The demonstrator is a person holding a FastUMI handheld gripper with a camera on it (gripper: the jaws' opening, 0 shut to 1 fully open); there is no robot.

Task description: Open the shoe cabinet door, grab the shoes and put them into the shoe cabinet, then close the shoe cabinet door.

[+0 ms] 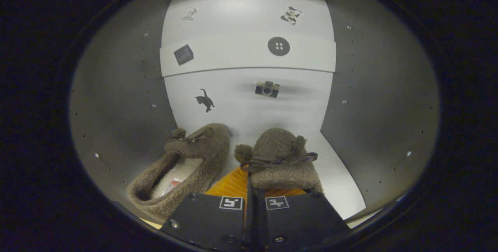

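Observation:
I am looking into the shoe cabinet (pixel 334 174), whose door is open. Two brown fuzzy slippers with pompoms and bows are inside. The left slipper (pixel 194 154) lies on the cabinet floor against the left side wall, toe toward the back, its pale lining showing. The right slipper (pixel 280 151) sits just ahead of my fingers, toe toward the back wall. My gripper (pixel 249 201) is shut, with the rear rim of the right slipper pinched between its fingers. The slipper's heel is hidden behind the fingers.
The grey side walls (pixel 120 100) stand close on both sides. The white back wall (pixel 249 108) carries small stickers. A white shelf (pixel 233 55) crosses the cabinet above the slippers. Bare floor lies to the right of the held slipper.

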